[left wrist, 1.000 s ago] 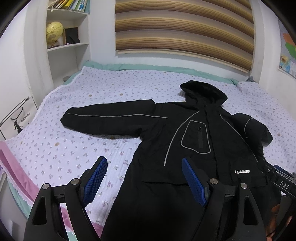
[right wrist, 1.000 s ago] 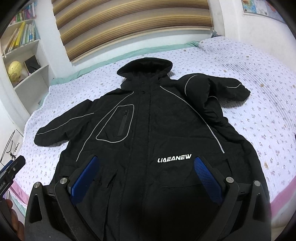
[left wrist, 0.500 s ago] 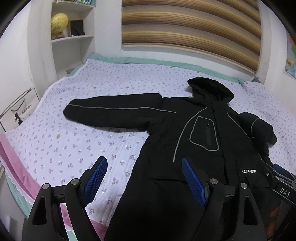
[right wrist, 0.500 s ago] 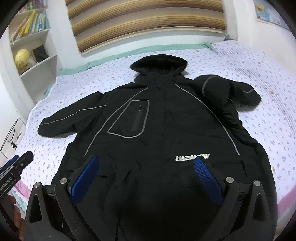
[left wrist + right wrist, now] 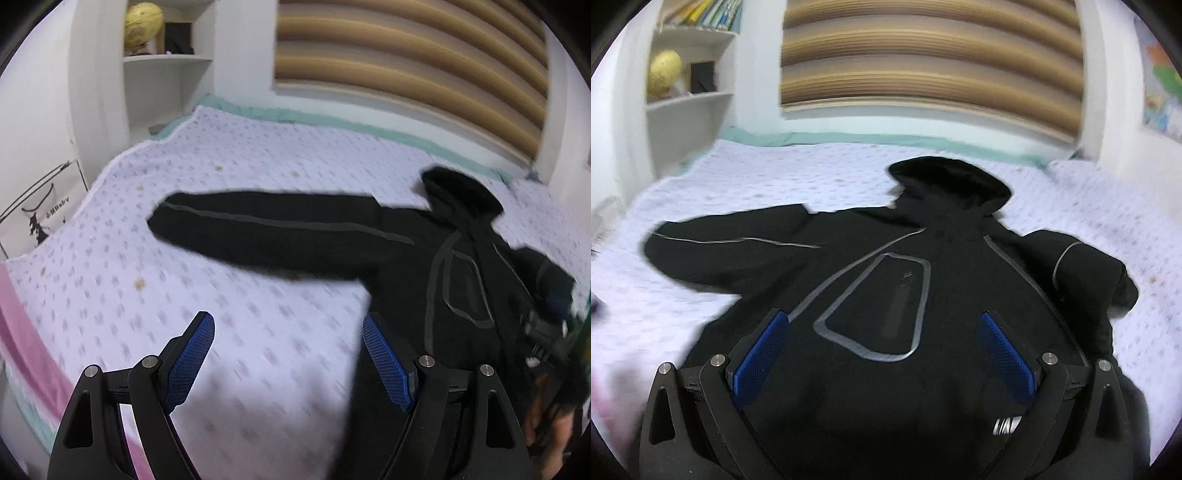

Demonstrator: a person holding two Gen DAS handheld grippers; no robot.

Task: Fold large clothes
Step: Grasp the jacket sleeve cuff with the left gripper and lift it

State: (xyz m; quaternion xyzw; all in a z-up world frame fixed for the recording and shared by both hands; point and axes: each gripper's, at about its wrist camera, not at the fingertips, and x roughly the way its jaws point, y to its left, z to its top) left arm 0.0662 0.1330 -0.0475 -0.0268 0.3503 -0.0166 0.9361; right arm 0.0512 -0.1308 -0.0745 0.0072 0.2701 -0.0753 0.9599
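Observation:
A large black hooded jacket with grey piping lies flat, front up, on the bed. Its left sleeve stretches straight out to the left; the other sleeve is bunched at the right. My left gripper is open above the quilt, just left of the jacket body and in front of the outstretched sleeve. My right gripper is open over the chest pocket, holding nothing. The right gripper's body shows blurred at the right edge of the left wrist view.
The bed has a lilac flowered quilt with a pink edge at the near left. White shelves with a yellow globe stand at the back left. A striped blind covers the back wall.
Both grippers have swung to the left and moved forward over the bed. The left one now faces the outstretched sleeve, the right one the chest pocket. The jacket has not moved.

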